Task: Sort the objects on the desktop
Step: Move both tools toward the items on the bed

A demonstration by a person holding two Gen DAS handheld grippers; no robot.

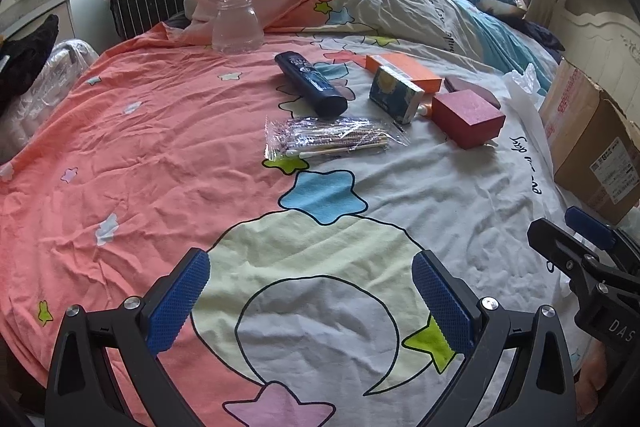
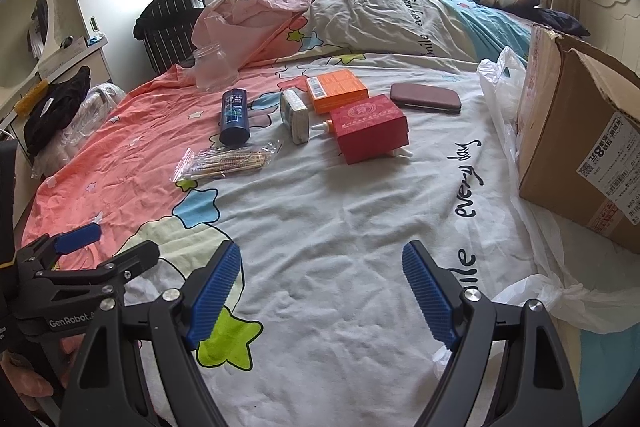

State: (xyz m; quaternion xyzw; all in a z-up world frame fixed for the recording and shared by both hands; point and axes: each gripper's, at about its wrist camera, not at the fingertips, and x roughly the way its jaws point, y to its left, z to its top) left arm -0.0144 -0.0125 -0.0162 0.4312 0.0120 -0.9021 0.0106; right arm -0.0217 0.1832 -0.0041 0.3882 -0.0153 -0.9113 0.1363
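Both the left gripper (image 1: 310, 301) and right gripper (image 2: 322, 295) are hovering wide open and empty, well short of the red box (image 2: 370, 133). Left of that box are lying the swab bag (image 2: 228, 161) and blue bottle (image 2: 235, 117); behind it, the orange box (image 2: 336, 90). Approaching the red box squarely, jaws straddling its sides, looks best. Bare bedsheet (image 2: 340, 227) is giving ample room; the cardboard carton (image 2: 580, 131) is crowding the right.

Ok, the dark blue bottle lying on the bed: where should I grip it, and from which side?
Probably across the middle of the dark blue bottle, coming from above with the left gripper, which is nearer. It lies flat, clear of the swab packet and boxes, so closing across its round body avoids the bulky cap end.
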